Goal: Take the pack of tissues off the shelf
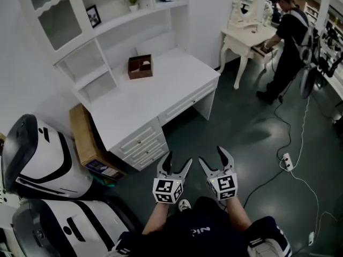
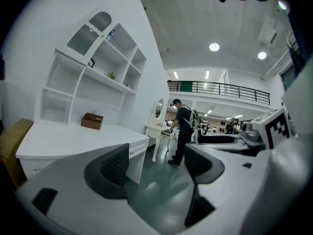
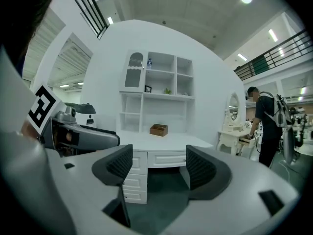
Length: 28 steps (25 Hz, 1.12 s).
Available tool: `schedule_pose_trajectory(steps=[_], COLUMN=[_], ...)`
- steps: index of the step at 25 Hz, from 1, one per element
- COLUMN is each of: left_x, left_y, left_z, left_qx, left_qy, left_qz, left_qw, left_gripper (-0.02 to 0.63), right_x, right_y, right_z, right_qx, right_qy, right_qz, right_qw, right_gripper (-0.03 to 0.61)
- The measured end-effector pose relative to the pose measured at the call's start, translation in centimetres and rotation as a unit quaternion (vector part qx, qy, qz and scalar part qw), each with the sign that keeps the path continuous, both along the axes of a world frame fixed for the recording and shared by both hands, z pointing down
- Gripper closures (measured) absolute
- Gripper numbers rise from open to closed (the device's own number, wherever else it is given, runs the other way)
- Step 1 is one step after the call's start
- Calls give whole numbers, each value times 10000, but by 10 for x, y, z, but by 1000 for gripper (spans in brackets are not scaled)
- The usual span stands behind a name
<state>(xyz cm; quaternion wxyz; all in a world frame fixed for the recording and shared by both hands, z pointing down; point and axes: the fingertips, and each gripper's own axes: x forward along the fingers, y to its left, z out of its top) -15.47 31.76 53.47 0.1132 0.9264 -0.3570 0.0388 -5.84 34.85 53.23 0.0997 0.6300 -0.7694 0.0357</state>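
A white shelf unit (image 1: 115, 23) stands on a white desk (image 1: 161, 98) across the dark floor from me. High on an upper shelf sits a small blue-and-white item (image 3: 149, 62), (image 2: 111, 33), too small to tell whether it is the pack of tissues. My left gripper (image 1: 177, 165), (image 2: 156, 165) and right gripper (image 1: 214, 158), (image 3: 159, 168) hover side by side close to my body, well short of the desk. Both are open with nothing between their jaws.
A brown wooden box (image 1: 140, 66) rests on the desk; a picture frame (image 1: 93, 16) and small plant (image 1: 133, 1) are on the shelves. White machines (image 1: 37, 159) and a cardboard box (image 1: 86, 143) stand at left. A person (image 1: 289, 42) works at a dressing table; cables and a power strip (image 1: 286, 161) lie on the floor.
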Motion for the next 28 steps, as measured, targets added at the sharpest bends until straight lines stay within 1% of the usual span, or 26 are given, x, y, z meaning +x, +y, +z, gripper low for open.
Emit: schedule_pose_trajectory(steps=[3,6,10,13,18,23,28], left_x=[-1,-2,-1,7,33,65,102], left_y=[-3,-11,-31,-54,-106,-162,-215], left_z=[3,3,3,4,7,4,-3], left_qx=[94,119,121,148,226,192,246], left_qy=[-105,-80,23,1,-170,-217,-218], left_qz=[13,-32,-193,-297,-463,-706,-942], left_qw=[9999,9999,9997,9994,9985,9971,9950], left_gripper=[278,278,278,278,278,278,278], right_x=[-1,1,6,12,34,69,105], right_y=[-1,-9,-31,-58,-119,-181,-238], right_z=[7,10,14,16,18,16,8], right_qx=[-80,-115,-119,-94,-78,-133,-70], right_qy=[-76,-110,-86,-85,-39,-113,-83], right_qz=[81,121,-5,-159,-442,-694,-915], right_qw=[9999,9998,9999,9998,9990,9974,9957], right_gripper=[250,253,255,256,259,265,272])
